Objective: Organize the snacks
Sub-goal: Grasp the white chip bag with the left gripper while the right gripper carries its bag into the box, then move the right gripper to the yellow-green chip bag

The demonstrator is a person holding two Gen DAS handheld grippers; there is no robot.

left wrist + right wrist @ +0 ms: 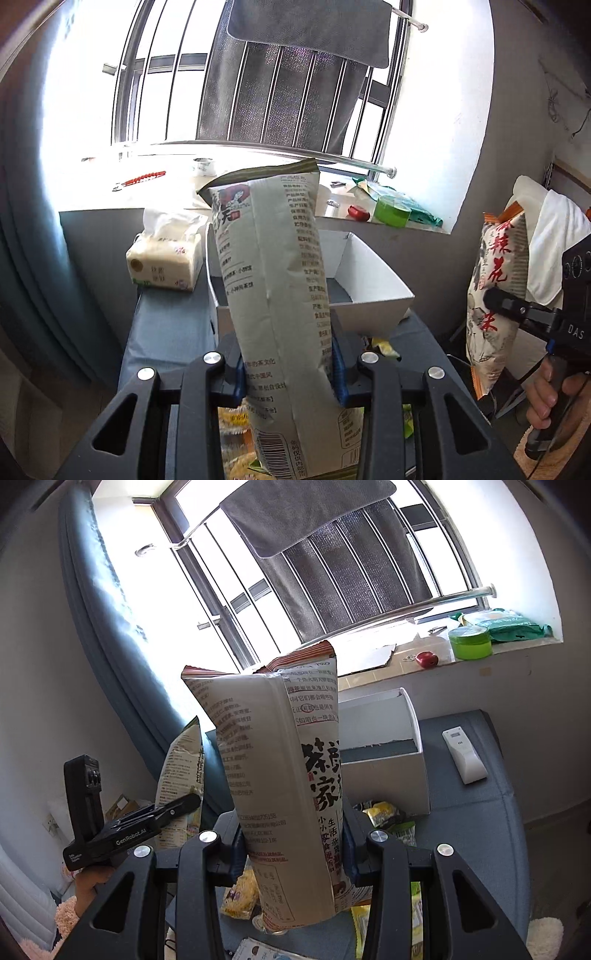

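My left gripper (288,373) is clamped on one green-edged snack bag (275,295), held upright in front of the single white box (373,273) on the blue-grey table (166,332), its back printed with Chinese text and a barcode; my right gripper (293,853) pinches one orange-edged snack bag (284,775) with large black Chinese characters. I read "DAS" on the right tool and "GenRobot.AI" on the left; I count one tissue pack (164,260), one white remote (463,755), and several small snack packets (384,814) loose on the table.
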